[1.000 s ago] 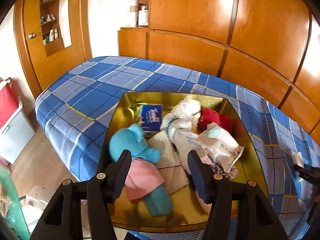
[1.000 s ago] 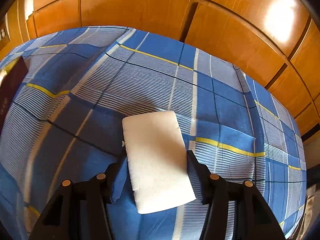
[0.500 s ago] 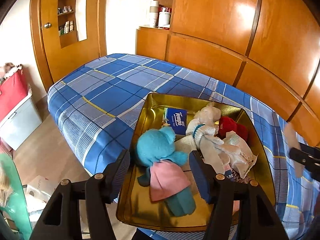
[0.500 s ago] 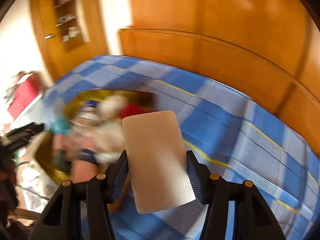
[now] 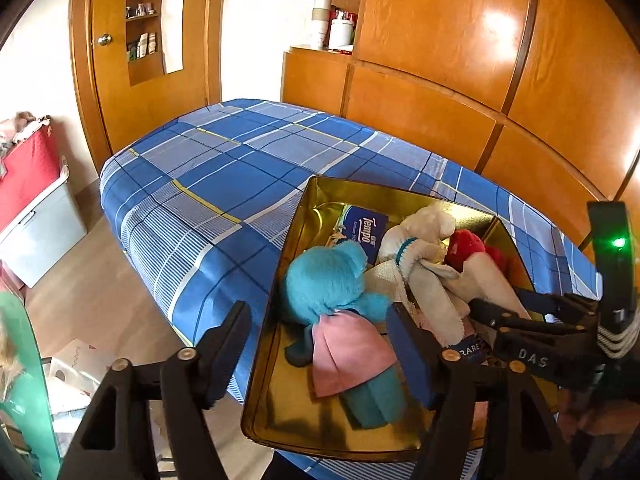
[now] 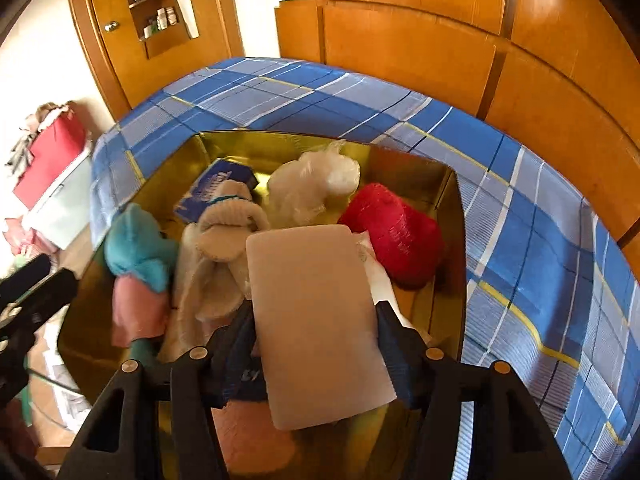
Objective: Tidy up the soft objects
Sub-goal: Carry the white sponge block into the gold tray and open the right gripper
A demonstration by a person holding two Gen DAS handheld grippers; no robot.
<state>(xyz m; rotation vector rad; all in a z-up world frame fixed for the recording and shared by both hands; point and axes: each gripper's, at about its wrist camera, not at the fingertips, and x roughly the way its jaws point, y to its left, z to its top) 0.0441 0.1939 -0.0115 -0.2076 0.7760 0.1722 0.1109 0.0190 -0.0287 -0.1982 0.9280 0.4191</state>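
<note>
A gold tin tray (image 5: 304, 216) (image 6: 448, 208) sits on the blue plaid bed. It holds a teal plush toy (image 5: 328, 280) (image 6: 136, 248) in a pink skirt, a white sock bundle (image 5: 420, 256) (image 6: 228, 232), a red soft item (image 5: 468, 244) (image 6: 392, 232), a blue Tempo tissue pack (image 5: 366, 228) (image 6: 212, 188) and a clear plastic bag (image 6: 312, 184). My right gripper (image 6: 316, 320) is shut on a flat white sponge pad (image 6: 316, 320) held above the tray. My left gripper (image 5: 320, 344) is open over the tray's near left edge, around nothing.
The plaid bed (image 5: 208, 168) runs along a wooden panelled wall (image 5: 440, 80). A red and white storage box (image 5: 32, 200) stands on the floor at left. A wooden door with shelves (image 5: 140, 40) is behind. The right gripper body (image 5: 552, 328) shows at the left view's right edge.
My right gripper lifted the white pad off the bedspread and swung it left over the tray. My left gripper drew back and left, so the tray now sits right of its jaws.
</note>
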